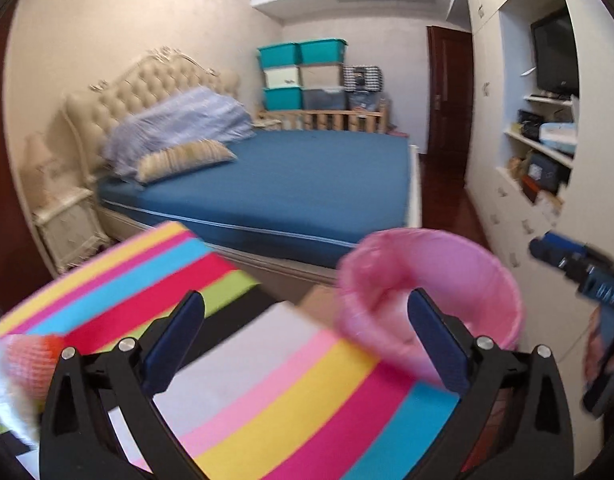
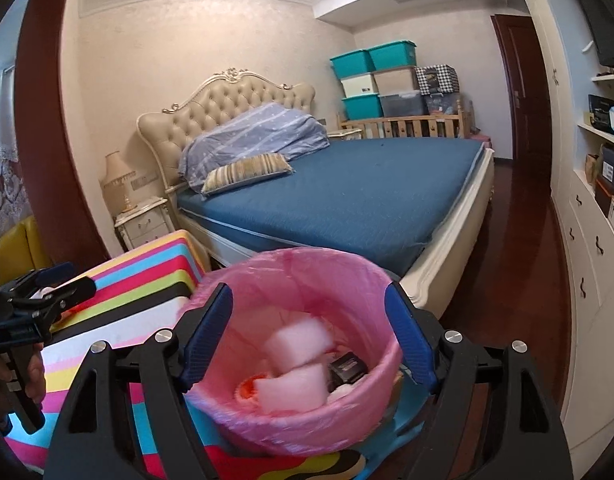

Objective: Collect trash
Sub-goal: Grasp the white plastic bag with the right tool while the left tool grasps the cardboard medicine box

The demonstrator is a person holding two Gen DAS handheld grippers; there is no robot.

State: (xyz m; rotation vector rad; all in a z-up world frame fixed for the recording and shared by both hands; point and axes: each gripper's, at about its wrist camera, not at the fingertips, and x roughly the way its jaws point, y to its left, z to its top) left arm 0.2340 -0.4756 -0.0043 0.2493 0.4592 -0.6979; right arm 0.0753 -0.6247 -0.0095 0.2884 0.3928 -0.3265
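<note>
Bedroom backdrop: blue bed [image 2: 347, 192] fills the middle of both views. I read the left claw [image 1: 303, 332] as spread and empty over the striped desk [image 1: 267, 392]. Right claw [image 2: 309, 332] also spread, poised above the pink-lined bin [image 2: 303, 424], white foam pieces [image 2: 295, 364] inside it. Orange net scrap [image 1: 31, 356] lies at lower left. I judge it next: approach low, pinch squarely.

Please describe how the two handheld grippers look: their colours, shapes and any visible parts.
The left gripper and the right gripper match: black angular plastic arms with triangular cut-outs, round silver bolts at the joints, and two flat dark-blue fingers. The other gripper's side shows a black pistol-style handle.
</note>
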